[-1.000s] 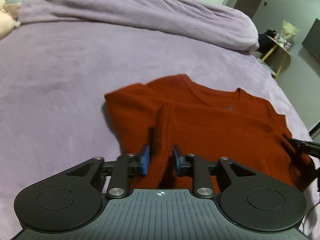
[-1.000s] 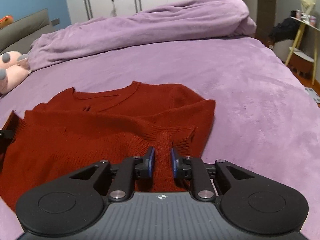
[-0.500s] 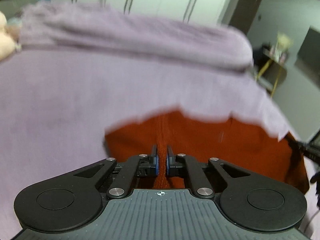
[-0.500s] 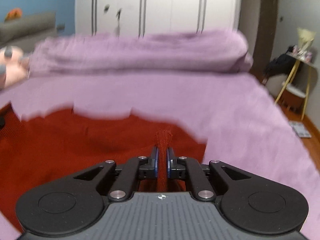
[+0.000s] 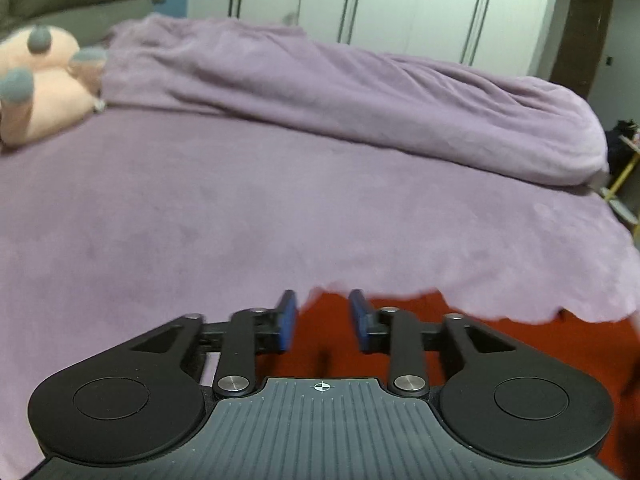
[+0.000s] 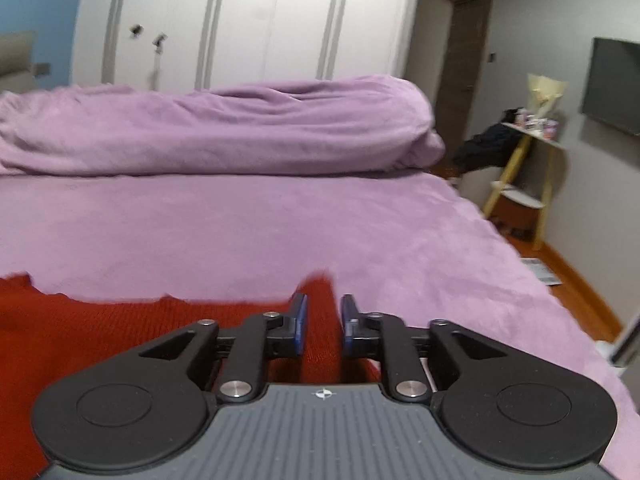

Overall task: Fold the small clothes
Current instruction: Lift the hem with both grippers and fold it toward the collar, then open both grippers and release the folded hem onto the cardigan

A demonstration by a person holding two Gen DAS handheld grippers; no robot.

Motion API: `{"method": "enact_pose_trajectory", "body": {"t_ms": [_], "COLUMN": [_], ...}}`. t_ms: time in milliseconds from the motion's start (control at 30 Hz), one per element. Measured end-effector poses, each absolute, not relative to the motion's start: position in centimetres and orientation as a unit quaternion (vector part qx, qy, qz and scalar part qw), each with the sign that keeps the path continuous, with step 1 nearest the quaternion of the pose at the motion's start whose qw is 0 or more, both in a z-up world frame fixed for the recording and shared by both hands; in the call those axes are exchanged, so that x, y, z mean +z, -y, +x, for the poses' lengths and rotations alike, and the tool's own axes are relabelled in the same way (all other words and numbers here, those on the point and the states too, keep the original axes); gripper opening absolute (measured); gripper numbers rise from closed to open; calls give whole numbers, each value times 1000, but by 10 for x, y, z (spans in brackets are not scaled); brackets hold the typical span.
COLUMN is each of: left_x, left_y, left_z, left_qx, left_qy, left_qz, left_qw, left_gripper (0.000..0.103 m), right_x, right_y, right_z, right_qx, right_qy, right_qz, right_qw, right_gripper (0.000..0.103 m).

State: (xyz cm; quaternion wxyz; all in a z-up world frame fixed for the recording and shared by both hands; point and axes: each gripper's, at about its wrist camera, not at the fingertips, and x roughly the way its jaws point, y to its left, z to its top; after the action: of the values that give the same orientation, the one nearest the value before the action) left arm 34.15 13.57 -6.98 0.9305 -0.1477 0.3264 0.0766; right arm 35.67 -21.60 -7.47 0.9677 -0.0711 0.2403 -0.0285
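A rust-red knit sweater (image 5: 500,340) lies on the purple bedspread (image 5: 280,208), low in both views. In the left wrist view my left gripper (image 5: 322,322) is open, its blue pads apart over the sweater's upper left edge, holding nothing. In the right wrist view my right gripper (image 6: 323,326) is open too, with a raised fold of the sweater (image 6: 320,320) standing loose between its pads. The sweater spreads left from there (image 6: 100,332). Most of the garment is hidden under the gripper bodies.
A rolled purple duvet (image 5: 360,92) lies across the far side of the bed. A peach plush toy (image 5: 36,80) sits at the far left. White wardrobe doors (image 6: 248,20) stand behind. A yellow-legged side table (image 6: 528,168) and the bed's right edge are on the right.
Both grippers were pinched shut on folds of the sweater half a second ago and have now opened. Both cameras have tilted up and moved forward, so less sweater shows.
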Motion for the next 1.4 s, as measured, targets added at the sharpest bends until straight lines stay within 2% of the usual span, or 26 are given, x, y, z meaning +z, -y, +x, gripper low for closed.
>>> {"method": "enact_pose_trajectory", "body": {"t_ms": [33, 100, 200, 300, 400, 433, 467, 567, 600, 767, 800, 833, 900, 1033, 1300, 1367, 1400], "left_x": [-72, -75, -85, -102, -119, -122, -124, -127, -127, -128, -129, -129, -127, -121, -143, -150, -153], "left_y": [-132, -120, -100, -93, -105, -114, -122, -138, -142, -154, -161, -169, -183, -206, -225, -226, -226], "left_z": [333, 324, 328, 338, 342, 338, 336, 334, 330, 312, 311, 306, 293, 264, 218, 223, 226], "left_qx": [61, 30, 5, 28, 52, 59, 70, 84, 90, 125, 128, 131, 141, 87, -22, -37, -42], "left_qy": [-315, -299, -307, -328, -348, -338, -328, -325, -325, -341, -343, -345, -352, -379, -413, -419, -422], "left_qz": [-155, -163, -177, -174, -172, -178, -182, -183, -179, -171, -177, -190, -200, -234, -398, -423, -430], "left_qw": [934, 940, 935, 928, 920, 922, 924, 924, 924, 916, 913, 910, 903, 891, 819, 802, 797], "left_gripper": [45, 57, 64, 65, 61, 62, 63, 63, 63, 67, 67, 67, 66, 64, 64, 63, 61], "right_x": [-75, -79, -95, -112, -120, -120, -122, -124, -123, -121, -120, -119, -111, -94, -92, -92, -92], "right_y": [211, 194, 152, 119, 138, 153, 168, 233, 250, 273, 267, 261, 265, 277, 231, 218, 211], "right_z": [348, 337, 328, 326, 333, 336, 340, 348, 347, 336, 333, 330, 315, 266, 187, 182, 184], "right_qx": [5, 98, 236, 273, 240, 217, 194, 116, 99, 1, -17, -42, -60, -3, 108, 127, 135], "right_qy": [-237, -264, -307, -309, -286, -281, -280, -282, -274, -275, -278, -279, -282, -289, -316, -329, -336], "right_qz": [-40, 25, 82, 40, -3, -9, -9, 30, 41, 7, -25, -54, -56, 61, 105, 111, 108], "right_qw": [971, 959, 918, 910, 928, 935, 940, 952, 956, 962, 960, 958, 956, 955, 937, 929, 926], "right_gripper": [22, 22, 24, 30, 31, 38, 40, 40, 37, 37, 42, 53, 53, 54, 53, 51, 46]}}
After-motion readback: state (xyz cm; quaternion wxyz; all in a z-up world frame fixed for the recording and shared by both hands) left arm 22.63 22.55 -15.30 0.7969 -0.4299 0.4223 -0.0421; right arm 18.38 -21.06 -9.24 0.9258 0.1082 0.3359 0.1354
